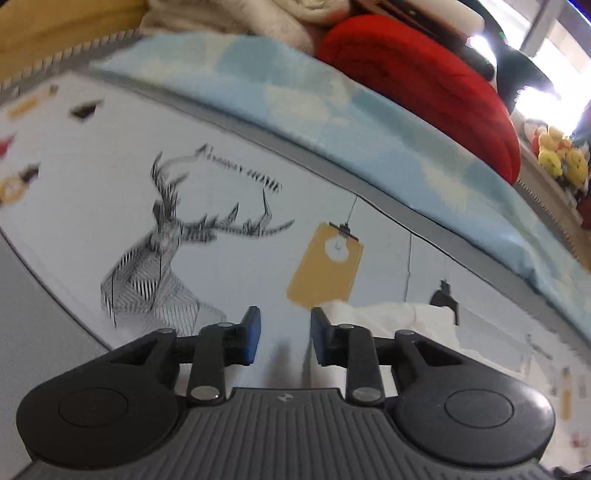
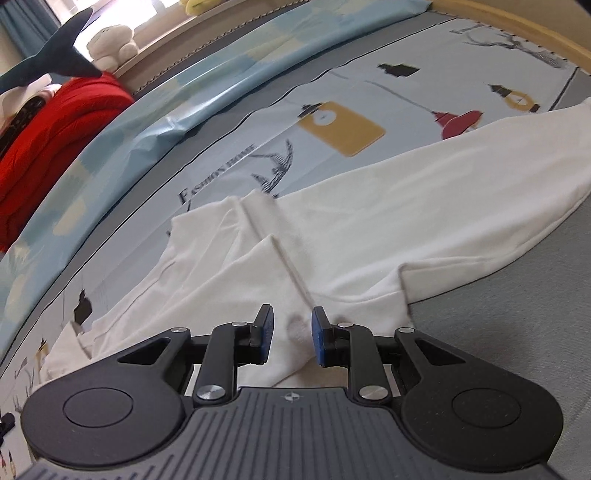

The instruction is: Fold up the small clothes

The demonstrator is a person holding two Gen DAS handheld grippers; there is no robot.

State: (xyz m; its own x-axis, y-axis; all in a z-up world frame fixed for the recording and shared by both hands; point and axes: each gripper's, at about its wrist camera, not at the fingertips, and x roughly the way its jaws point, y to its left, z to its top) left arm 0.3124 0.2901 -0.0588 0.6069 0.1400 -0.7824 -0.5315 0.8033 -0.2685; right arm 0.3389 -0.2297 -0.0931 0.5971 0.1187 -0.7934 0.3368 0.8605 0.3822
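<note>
A white small garment lies spread on the printed bed sheet, with one part folded over toward the near side. My right gripper hovers just over the garment's near folded edge. Its blue pads stand apart, with cloth lying beneath the gap and not pinched. In the left wrist view my left gripper is open over the bare sheet, nothing between its pads. An end of the white garment shows just behind its right finger.
A light blue patterned quilt runs along the far side of the sheet, with a folded red blanket beyond it. Plush toys sit on the ledge by the window. A wooden bed frame borders the far right.
</note>
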